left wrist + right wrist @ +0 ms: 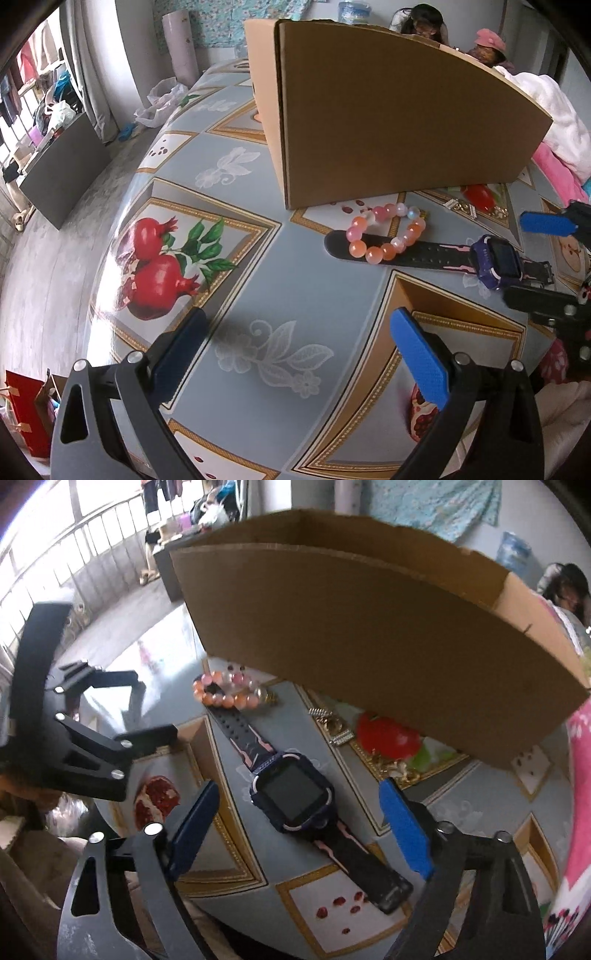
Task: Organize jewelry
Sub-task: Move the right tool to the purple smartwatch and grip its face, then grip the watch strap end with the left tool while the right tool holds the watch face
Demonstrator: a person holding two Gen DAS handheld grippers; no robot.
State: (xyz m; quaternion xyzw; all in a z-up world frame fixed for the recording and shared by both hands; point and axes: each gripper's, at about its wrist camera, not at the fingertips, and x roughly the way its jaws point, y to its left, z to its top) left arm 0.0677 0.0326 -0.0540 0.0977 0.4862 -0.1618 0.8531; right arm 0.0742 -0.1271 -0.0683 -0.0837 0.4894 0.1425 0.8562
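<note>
A pink and orange bead bracelet point(386, 232) lies on the table over the strap of a dark purple smartwatch point(496, 261), in front of an open cardboard box point(388, 122). Gold chain jewelry point(467, 209) lies beside the box. My left gripper point(299, 332) is open and empty, hovering over the table left of the watch. In the right wrist view my right gripper point(299, 805) is open, its blue fingers on either side of the watch point(291, 794) and just above it. The bracelet point(227, 690), the gold jewelry point(334, 725) and the box point(369, 635) lie beyond. The left gripper point(140, 709) shows at the left.
The table point(258, 258) wears a glossy blue cloth with pomegranate prints. Pink and white bedding point(554, 122) lies at the right. A dark cabinet point(62, 166) and plastic bags point(162, 103) stand on the floor to the left. Two people point(458, 33) sit behind the box.
</note>
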